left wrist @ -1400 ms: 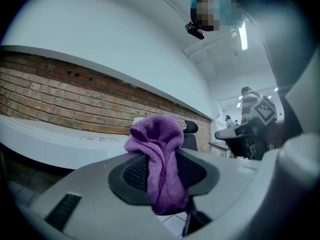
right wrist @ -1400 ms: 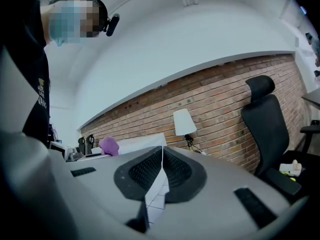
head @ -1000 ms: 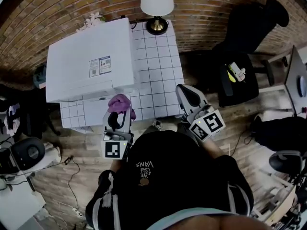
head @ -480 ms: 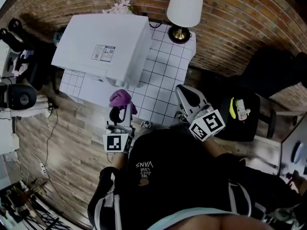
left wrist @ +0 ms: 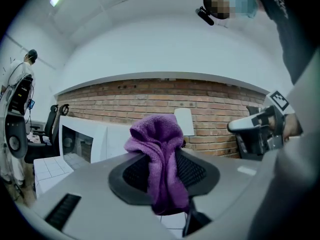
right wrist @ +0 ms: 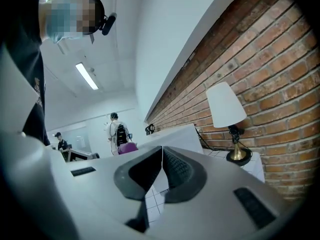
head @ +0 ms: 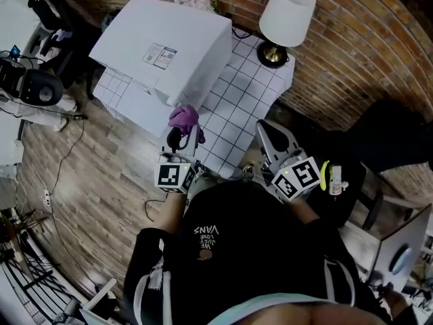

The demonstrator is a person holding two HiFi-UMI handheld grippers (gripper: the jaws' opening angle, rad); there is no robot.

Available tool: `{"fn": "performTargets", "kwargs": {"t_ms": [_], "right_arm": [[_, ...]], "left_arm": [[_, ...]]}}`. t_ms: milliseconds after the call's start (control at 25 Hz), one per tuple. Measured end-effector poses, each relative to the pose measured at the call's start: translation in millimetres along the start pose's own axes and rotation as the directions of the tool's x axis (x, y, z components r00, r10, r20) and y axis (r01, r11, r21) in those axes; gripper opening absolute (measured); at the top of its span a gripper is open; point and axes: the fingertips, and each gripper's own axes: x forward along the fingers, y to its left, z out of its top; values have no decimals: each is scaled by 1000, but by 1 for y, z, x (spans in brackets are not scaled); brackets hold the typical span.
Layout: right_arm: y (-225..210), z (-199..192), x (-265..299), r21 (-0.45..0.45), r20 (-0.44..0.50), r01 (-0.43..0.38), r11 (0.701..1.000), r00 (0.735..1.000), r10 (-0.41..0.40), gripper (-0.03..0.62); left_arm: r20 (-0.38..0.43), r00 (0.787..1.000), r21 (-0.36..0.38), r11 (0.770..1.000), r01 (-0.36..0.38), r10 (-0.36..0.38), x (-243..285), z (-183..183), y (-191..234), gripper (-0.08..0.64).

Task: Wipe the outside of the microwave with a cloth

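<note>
Holding purple cloth (head: 184, 116) clamped in its jaws, left gripper (head: 180, 135) sits by microwave (head: 162, 46) front corner. Right gripper (head: 269, 137) jaws together, empty. Looks pre-wipe; next needs cloth pressed onto casing.

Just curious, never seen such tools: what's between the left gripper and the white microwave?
Only the purple cloth, clamped in the left gripper and bunched close to the microwave. The head view shows it.

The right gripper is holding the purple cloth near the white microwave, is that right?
No. The left gripper holds the purple cloth near the white microwave, as the left gripper view shows; the right gripper is shut with nothing between its jaws.
</note>
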Motion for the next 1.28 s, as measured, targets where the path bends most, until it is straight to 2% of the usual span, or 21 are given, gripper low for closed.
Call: {"fn": "performTargets", "kwargs": {"t_ms": [200, 400, 760, 920, 1160, 1280], "right_arm": [[-10, -1, -9, 10, 8, 41, 999, 999, -41, 5], [-27, 0, -19, 33, 27, 117, 993, 993, -117, 5], [-55, 0, -40, 61, 38, 223, 973, 973, -226, 5], [-69, -1, -50, 77, 33, 257, 963, 965, -260, 5], [-88, 0, -62, 88, 28, 285, 954, 957, -288, 5], [-97, -1, -66, 90, 22, 298, 950, 953, -301, 5]], "left_arm": [[-15, 1000, -80, 997, -9, 8, 33, -4, 6, 141], [-30, 999, -141, 990, 17, -21, 61, -8, 4, 141], [-50, 999, -296, 955, -3, -13, 118, -16, -5, 141], [-48, 999, -393, 920, -18, -1, 147, -19, -7, 141], [-50, 999, -558, 830, -25, -3, 197, -26, -13, 141], [-48, 999, -611, 791, -26, -4, 224, -27, -15, 141]]}}
